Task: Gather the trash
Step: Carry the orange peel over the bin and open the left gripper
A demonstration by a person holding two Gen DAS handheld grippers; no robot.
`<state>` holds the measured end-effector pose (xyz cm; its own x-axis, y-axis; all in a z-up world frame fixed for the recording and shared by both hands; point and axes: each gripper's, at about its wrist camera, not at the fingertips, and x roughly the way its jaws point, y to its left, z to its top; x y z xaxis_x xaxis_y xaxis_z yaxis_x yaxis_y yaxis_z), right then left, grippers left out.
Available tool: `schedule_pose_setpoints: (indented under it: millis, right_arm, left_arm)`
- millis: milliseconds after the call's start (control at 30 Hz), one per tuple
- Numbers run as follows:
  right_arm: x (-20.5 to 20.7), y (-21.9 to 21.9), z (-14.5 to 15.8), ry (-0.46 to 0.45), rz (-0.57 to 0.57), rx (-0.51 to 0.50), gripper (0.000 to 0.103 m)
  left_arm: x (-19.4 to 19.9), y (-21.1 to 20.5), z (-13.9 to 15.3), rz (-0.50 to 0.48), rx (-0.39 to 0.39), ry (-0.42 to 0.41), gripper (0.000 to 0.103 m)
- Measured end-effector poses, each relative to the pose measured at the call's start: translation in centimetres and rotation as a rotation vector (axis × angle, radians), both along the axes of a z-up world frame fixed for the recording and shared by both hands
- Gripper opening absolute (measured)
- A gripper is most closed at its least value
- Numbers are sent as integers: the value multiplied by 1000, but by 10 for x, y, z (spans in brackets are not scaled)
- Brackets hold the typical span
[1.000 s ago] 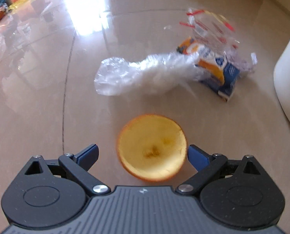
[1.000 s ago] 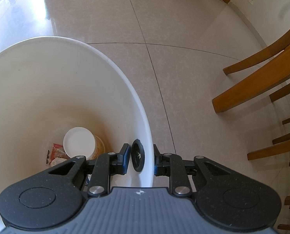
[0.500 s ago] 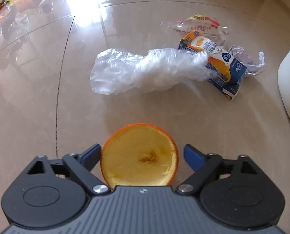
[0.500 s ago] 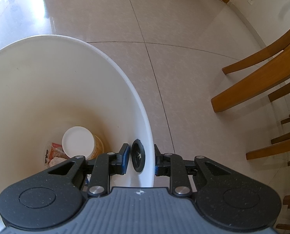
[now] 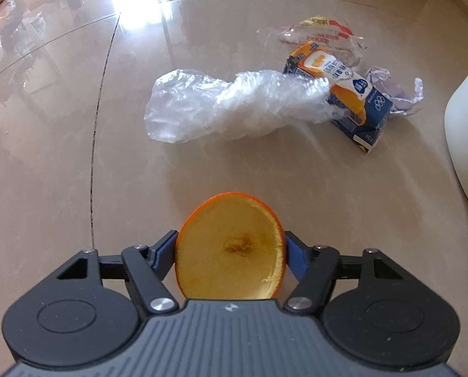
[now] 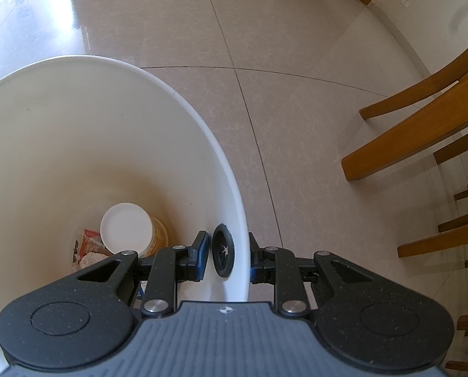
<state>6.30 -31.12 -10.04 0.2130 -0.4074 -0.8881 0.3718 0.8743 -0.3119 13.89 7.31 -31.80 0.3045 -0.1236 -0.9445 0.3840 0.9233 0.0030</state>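
As its jaws close, our left gripper [image 5: 230,256] has the hollowed orange peel half [image 5: 230,251] between its blue pads [image 5: 164,254], and both pads touch the rind at its sides, so the peel is gripped. The peel's pale inner face is turned toward the camera. We take this peel as the landmark. Beyond it, on the glossy beige tiled floor [image 5: 61,172], lies a crumpled clear plastic bag [image 5: 234,106]. The far right end of the bag touches a flattened orange-and-blue drink carton [image 5: 347,94], which lies beyond and to the right of the peel. Behind the carton are a clear printed wrapper [image 5: 322,34] and a crumpled sheet of pale paper [image 5: 394,94]. At the right edge of the left wrist view, well to the right of the peel, stands the outer wall of a white plastic bucket [image 5: 466,144].

Our right gripper [image 6: 227,256] is clamped on the rim of the white bucket [image 6: 230,188], one pad inside the wall, one outside, with a black round fitting [image 6: 222,254] on the inner wall between them. At the bucket's bottom lie a white-lidded yellow cup [image 6: 130,227] and a red printed wrapper [image 6: 89,245]. Brown wooden chair legs [image 6: 422,132] stand to the right of the bucket.
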Motion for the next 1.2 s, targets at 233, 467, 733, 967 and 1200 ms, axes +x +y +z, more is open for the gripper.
schedule_pose_setpoints:
  millis: [233,467,733,967,1200]
  right_arm:
    - [1,-1,1,3,5,5,27]
    - [2,-1,1,11,11,5,27]
    - [0,-1,1,10,28,9,27]
    - [-1,0,3,9,37,7,26]
    - [0,-2,4,10,22,17,26]
  left_arm:
    - [2,-13,23,-78,8,57,68]
    - [5,-30,70,-153,-41,74,68]
    - [-3,-75,157,-318,-82,39,68]
    - [-16,-135,254,-504,-174,-49,68]
    - [-32,-205,318,-661,-262,-98,68]
